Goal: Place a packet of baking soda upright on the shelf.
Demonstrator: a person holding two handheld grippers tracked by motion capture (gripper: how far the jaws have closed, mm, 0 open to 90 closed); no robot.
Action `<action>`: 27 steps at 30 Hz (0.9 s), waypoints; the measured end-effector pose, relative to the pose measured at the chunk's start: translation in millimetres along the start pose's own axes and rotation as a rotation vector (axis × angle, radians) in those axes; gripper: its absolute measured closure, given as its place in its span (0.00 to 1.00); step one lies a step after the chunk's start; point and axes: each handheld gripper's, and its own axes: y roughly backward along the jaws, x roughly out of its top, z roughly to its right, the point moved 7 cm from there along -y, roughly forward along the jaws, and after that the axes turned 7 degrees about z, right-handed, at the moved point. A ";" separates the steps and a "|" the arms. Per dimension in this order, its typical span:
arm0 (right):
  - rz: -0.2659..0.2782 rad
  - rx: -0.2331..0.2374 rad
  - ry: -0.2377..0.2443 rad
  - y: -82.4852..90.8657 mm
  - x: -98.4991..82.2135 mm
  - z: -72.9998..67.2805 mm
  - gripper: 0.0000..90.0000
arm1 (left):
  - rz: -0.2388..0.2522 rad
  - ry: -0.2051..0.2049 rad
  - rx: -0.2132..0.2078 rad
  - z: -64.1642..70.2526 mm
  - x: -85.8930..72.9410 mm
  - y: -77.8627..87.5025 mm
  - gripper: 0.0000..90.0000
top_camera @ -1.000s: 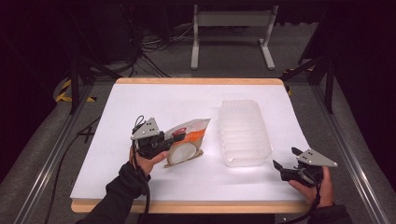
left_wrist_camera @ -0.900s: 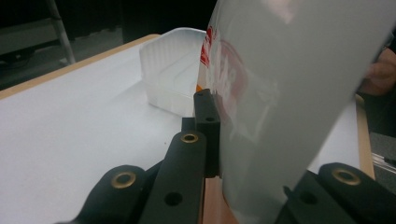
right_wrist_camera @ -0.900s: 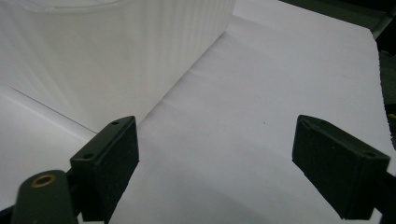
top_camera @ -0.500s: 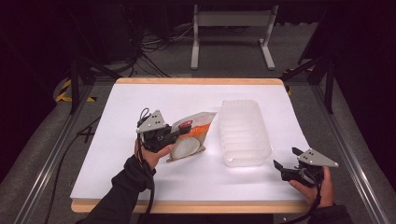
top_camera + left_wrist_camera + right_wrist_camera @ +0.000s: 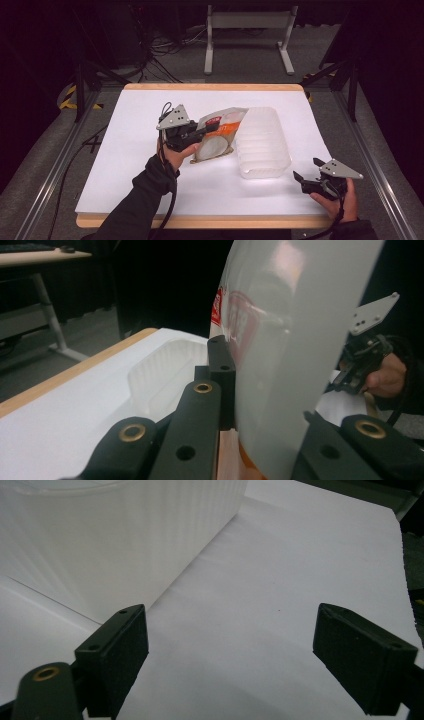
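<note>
White-covered surface (image 5: 120, 165) with a wooden edge. At left of centre, your left gripper (image 5: 207, 131): fingers (image 5: 220, 370) pinching the near edge of a snack pouch (image 5: 220, 137), white and orange with a red label, which is raised at a tilt off the surface; in the left gripper view the pouch stands tall between the black fingers. Just right of the pouch, touching or nearly so, a translucent ribbed plastic tray (image 5: 262, 142), lying flat on the surface. At far right, near the front edge, your right gripper (image 5: 306, 171): fingers (image 5: 117, 655) spread wide, holding nothing, low over bare surface beside the tray's near corner.
</note>
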 end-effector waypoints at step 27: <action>0.028 -0.018 -0.014 20.8 -4.8 1.3 0.16 | 0.028 -0.017 -0.165 52.1 32.8 -74.7 1.00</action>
